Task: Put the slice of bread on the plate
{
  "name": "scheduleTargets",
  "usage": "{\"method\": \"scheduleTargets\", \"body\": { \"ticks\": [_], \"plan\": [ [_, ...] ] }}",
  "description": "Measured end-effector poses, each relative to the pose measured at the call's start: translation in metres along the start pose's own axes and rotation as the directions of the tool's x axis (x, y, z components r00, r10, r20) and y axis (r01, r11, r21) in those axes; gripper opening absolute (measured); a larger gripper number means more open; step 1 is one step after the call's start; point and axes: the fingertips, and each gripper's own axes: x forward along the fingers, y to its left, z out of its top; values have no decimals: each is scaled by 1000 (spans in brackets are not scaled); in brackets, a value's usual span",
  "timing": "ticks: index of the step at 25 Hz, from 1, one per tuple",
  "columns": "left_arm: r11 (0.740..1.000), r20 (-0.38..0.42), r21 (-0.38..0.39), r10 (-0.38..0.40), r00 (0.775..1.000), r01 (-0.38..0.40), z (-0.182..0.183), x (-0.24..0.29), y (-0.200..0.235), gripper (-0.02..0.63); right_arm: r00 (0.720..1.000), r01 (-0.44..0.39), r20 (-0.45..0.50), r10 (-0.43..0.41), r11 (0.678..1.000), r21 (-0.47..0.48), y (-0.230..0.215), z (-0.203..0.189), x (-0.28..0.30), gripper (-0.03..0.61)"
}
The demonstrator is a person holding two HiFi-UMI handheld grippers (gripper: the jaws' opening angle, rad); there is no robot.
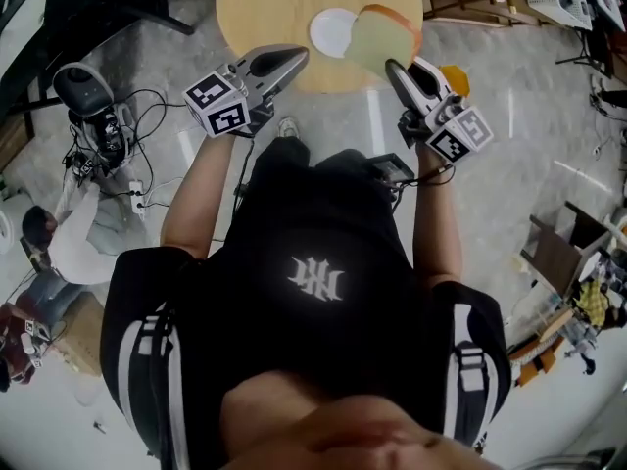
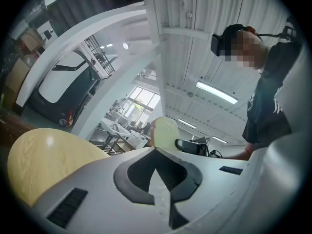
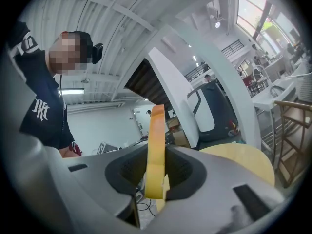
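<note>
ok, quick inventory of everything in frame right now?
table: 1, light wood, round, ahead of the person
plate: 1, white, on the table
slice of bread: 1, pale with orange crust, held at the plate's right edge in the head view
orange item: 1, behind the right gripper, can't identify
grey device: 1, with cables, on the floor at left
left gripper: 1, grey, jaws together, empty
right gripper: 1, grey, shut on the slice of bread
shirt: 1, black, white logo, on the person
</note>
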Motion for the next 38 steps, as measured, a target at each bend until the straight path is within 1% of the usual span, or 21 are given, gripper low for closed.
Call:
{"method": "scheduleTargets", "body": {
  "ticks": [4,8,12,18,21,24,28,31,35,38],
  "plan": [
    [1000,3,-6,1,1000,-1,3,6,12,9,1000,15,-7,-15,1000,10,-12,2,3,95],
    [999,-6,3,43,999,-43,-2,11,30,9,1000,7,-18,-7,1000,20,-29,0,7,95],
    [992,-18,-9,124,992,-124,-12,21,48,9,999,-39,-32,41,997,59,-50,-11,11,95],
    [973,-55,-9,231,971,-232,-33,35,76,9,991,-105,-63,114,985,140,-96,-34,20,95],
    [963,-48,-25,266,963,-268,-39,36,86,9,985,-131,-88,149,975,182,-109,-49,28,95],
    [956,-52,-37,290,955,-292,-51,34,98,9,982,-134,-99,162,961,243,-119,-70,37,94],
    [950,-70,-49,305,950,-309,-71,26,126,9,974,-118,-148,171,943,310,-132,-114,61,94],
    [951,-104,-52,297,949,-303,-93,24,150,9,964,-99,-198,177,931,351,-142,-143,80,94],
    [959,-122,-42,275,954,-281,-104,26,158,9,956,-69,-235,174,915,397,-149,-163,87,94],
    [961,-114,-37,268,957,-274,-108,27,161,9,951,-41,-256,175,890,455,-154,-178,85,94]
  ]
}}
